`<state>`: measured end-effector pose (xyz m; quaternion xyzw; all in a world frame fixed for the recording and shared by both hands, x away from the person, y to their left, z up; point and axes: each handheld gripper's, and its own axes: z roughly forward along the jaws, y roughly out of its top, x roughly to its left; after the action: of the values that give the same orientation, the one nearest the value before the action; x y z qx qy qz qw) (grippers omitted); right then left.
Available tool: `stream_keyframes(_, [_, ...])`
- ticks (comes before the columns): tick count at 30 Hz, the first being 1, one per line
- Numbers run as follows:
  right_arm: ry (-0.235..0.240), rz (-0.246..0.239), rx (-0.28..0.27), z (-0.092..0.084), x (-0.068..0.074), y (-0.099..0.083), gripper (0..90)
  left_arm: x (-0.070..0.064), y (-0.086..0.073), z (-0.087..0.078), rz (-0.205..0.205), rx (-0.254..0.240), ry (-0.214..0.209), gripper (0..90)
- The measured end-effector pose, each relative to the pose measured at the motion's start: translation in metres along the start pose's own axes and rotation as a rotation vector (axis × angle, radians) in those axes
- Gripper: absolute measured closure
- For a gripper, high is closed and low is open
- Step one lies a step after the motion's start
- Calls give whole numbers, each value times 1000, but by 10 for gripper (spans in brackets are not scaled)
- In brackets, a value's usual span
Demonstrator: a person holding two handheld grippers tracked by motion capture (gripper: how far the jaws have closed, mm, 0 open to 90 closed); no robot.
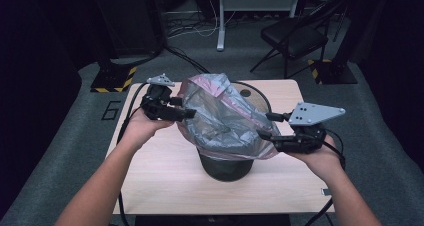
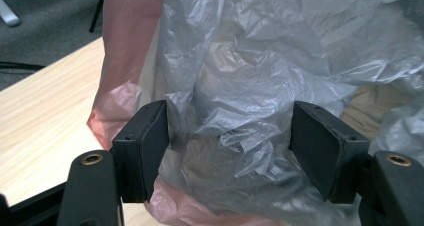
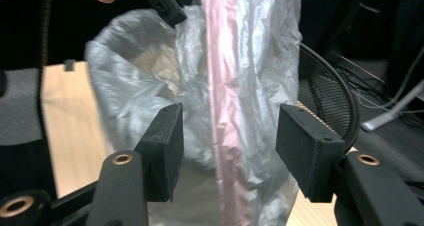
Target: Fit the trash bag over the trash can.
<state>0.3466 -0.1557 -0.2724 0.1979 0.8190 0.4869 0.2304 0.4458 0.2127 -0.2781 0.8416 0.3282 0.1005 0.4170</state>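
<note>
A crumpled translucent grey plastic bag [image 1: 225, 118] with a pink band drapes over a black mesh bin [image 1: 225, 167] in the middle of the wooden table [image 1: 165, 178]. My left gripper [image 1: 189, 109] is at the bag's left side and my right gripper [image 1: 266, 126] at its right side, each held in a hand. In the left gripper view the left gripper [image 2: 230, 146] stands open with loose bag film [image 2: 240, 101] between its jaws. In the right gripper view the right gripper [image 3: 230, 146] is open too, and the bag's pink band [image 3: 222, 86] hangs between its jaws. Behind the bag there is the bin's mesh wall [image 3: 325, 96].
A black folding chair [image 1: 295, 36] and a white desk leg [image 1: 220, 21] stand on the grey floor beyond the table. Stand bases with yellow-black tape [image 1: 114, 80] flank the table's far corners. Cables trail from both grippers over the table edges.
</note>
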Motion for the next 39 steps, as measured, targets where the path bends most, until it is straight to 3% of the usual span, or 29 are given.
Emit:
stream_keyframes(3, [-30, -20, 40, 8, -3, 1, 470, 1, 0, 5, 4, 7, -11, 345])
stream_keyframes(6, [-31, 10, 61, 11, -12, -1, 607, 1, 0, 6, 11, 6, -29, 385])
stream_keyframes(8, [-40, 34, 59, 9, -23, -4, 757, 2, 0, 6, 10, 9, -41, 393])
stream_keyframes(10, [-56, 39, 61, 9, -27, -5, 779, 2, 0, 7, 16, 9, -49, 396])
stream_keyframes(12, [-67, 74, 58, 9, -35, -9, 838, 3, 0, 7, 18, 10, -54, 396])
stream_keyframes(16, [-105, 119, 63, 11, -50, -17, 873, 4, 0, 8, 16, 11, -64, 399])
stream_keyframes(25, [-86, 203, 49, 26, -69, -24, 885, 6, 1, 9, 29, 32, -79, 398])
stream_keyframes(33, [-16, 196, 48, 24, -56, -24, 893, 6, -8, -4, 56, 48, -75, 409])
stream_keyframes(39, [84, 137, 55, 18, -27, -20, 892, 4, -28, -24, 61, 35, -101, 426])
